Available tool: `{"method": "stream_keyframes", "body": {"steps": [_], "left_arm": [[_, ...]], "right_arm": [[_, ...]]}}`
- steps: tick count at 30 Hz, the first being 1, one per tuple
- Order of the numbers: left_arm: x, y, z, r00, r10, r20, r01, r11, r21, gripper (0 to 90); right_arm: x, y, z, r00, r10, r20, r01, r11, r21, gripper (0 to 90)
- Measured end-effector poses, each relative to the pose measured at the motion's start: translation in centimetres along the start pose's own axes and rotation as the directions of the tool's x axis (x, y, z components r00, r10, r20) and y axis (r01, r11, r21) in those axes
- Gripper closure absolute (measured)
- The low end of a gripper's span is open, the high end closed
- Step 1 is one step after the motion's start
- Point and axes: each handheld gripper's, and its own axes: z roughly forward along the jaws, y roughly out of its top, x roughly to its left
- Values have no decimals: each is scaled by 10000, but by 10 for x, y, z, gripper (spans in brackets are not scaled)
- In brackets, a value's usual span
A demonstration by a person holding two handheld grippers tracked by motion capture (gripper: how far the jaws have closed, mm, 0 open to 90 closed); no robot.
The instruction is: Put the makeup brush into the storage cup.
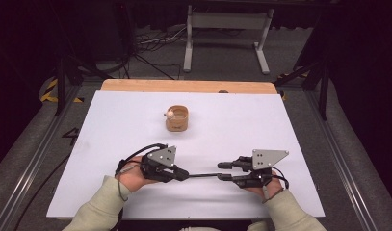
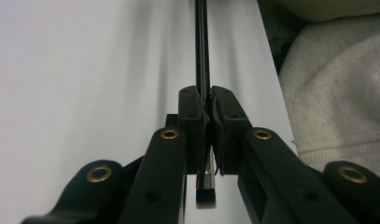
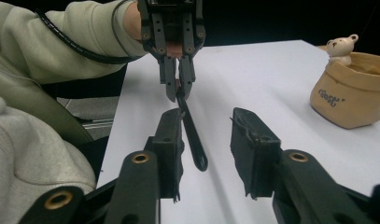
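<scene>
The left gripper (image 1: 183, 174) is pinching a thin black brush (image 3: 192, 137), holding it between the spread-apart fingers of the right gripper (image 3: 208, 151). It is maybe slipping out and missing the tan bear pot (image 1: 177, 118).

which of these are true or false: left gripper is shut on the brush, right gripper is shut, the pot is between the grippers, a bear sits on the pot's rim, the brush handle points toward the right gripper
1. The left gripper is shut on the brush. True.
2. The right gripper is shut. False: its jaws stand apart, with the brush handle's end lying between them, close to one jaw.
3. The pot is between the grippers. False: it stands farther out on the table, beyond both.
4. A bear sits on the pot's rim. True.
5. The brush handle points toward the right gripper. True.
</scene>
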Motion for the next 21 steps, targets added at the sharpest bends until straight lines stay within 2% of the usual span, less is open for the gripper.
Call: {"method": "stream_keyframes", "body": {"steps": [4,10,12,15,17,18,19,21], "left_arm": [[0,1,-1,10000,-20,-35,20,10000,84,833],[2,-1,0,9999,-114,9,113,9997,209,833],[2,-1,0,9999,-120,20,120,9997,222,833],[2,0,0,9999,-154,31,154,9996,219,833],[2,0,0,9998,-180,34,179,9996,237,833],[2,0,0,9999,-122,33,121,9996,245,833],[2,0,0,9998,-180,10,179,9994,303,833],[2,0,1,9997,-242,21,241,9990,388,833]], "right_arm": [[-3,13,1,9996,270,-90,-265,9984,505,571],[-5,35,3,9998,39,-212,-7,9889,1484,536],[-6,37,4,9998,-8,-221,43,9873,1585,530],[-7,46,9,9997,-63,-231,113,9746,2237,506],[-7,49,12,9997,-21,-244,82,9675,2528,495],[-7,49,12,9997,-21,-244,82,9675,2528,495],[-7,52,15,9996,-96,-269,169,9583,2854,476],[-7,54,16,9996,-105,-249,174,9546,2975,474]]}}
